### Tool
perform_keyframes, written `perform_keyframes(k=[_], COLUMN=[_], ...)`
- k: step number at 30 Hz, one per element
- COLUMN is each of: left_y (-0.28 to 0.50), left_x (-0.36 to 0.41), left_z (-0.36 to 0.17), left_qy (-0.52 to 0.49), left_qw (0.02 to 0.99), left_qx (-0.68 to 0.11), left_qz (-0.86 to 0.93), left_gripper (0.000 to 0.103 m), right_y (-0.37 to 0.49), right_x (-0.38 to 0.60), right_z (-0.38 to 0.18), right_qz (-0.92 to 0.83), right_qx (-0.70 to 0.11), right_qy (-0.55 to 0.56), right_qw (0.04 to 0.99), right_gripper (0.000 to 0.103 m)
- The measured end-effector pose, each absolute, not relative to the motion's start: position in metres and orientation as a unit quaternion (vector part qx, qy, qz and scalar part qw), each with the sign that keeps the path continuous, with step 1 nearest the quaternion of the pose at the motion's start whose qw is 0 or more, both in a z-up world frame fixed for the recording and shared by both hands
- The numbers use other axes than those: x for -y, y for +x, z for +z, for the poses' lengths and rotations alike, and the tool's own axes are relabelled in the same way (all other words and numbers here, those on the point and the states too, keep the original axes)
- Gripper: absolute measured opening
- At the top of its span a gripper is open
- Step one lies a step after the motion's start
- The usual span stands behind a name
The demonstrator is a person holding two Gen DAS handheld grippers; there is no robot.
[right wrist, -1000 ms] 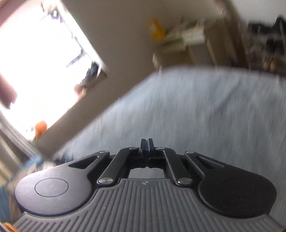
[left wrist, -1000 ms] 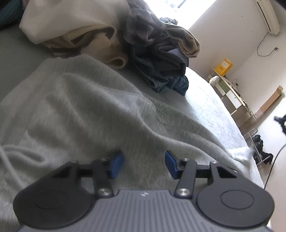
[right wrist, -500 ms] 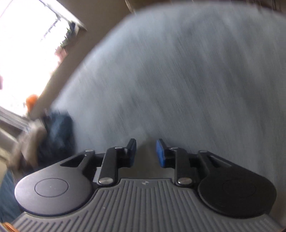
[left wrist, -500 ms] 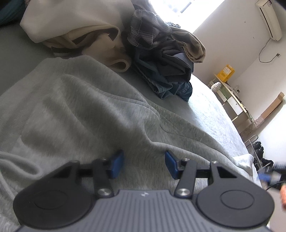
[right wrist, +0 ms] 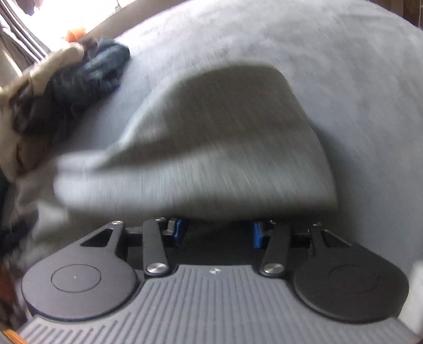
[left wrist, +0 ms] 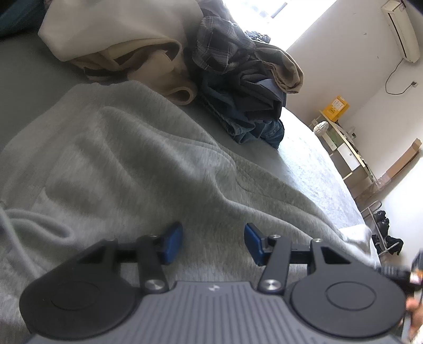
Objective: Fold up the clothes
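Lying rumpled on the grey bed (left wrist: 312, 164), a grey sweatshirt (left wrist: 127, 158); left tongs (left wrist: 213, 243) and right tongs (right wrist: 216, 232) gape wide.

We see a grey bed (left wrist: 312, 169) under a blown-out bright window (left wrist: 264, 16). White walls (left wrist: 351, 53) carry an air conditioner (left wrist: 403, 29), a cable and socket; a white shelf unit (left wrist: 343, 148) stands beyond, cardboard (left wrist: 401, 158) leaning nearby.

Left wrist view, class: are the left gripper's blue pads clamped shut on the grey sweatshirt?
No: the left gripper stands open above the grey sweatshirt, a wide gap showing between its blue pads.
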State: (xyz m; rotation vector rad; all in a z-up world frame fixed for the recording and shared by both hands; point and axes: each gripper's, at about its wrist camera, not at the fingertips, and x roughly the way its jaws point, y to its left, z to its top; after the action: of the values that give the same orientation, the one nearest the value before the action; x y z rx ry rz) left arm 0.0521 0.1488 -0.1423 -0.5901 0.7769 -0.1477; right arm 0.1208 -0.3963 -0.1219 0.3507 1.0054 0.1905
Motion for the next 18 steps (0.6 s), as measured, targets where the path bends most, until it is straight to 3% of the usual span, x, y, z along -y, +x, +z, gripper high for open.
perform_keyframes(k=[7, 13, 16, 18], left_y=[0.047, 0.049, 0.049, 0.05], left_x=[-0.154, -0.158, -0.159, -0.16], left_z=[-0.147, -0.153, -0.154, -0.155], left_qy=[-0.297, -0.307, -0.313, -0.317], left_qw=[0.876, 0.875, 0.874, 0.872], left_qx=[-0.372, -0.363, -0.361, -0.361], left_qz=[-0.077, -0.088, -0.091, -0.092], left_gripper=[0.053, 0.055, 0.055, 0.055], right_y=[0.16, 0.135, 0.122, 0.119], right_x=[0.353, 0.372, 0.375, 0.362], right_z=[-0.123, -0.141, -0.149, -0.149], right_qz=[0.114, 0.118, 0.127, 0.137], right_qx=[-0.451, -0.477, -0.474, -0.478], right_qy=[0.167, 0.315, 0.401, 0.378], right_qw=[0.869, 0.812, 0.774, 0.781], right_gripper=[0.048, 0.054, 0.065, 0.067])
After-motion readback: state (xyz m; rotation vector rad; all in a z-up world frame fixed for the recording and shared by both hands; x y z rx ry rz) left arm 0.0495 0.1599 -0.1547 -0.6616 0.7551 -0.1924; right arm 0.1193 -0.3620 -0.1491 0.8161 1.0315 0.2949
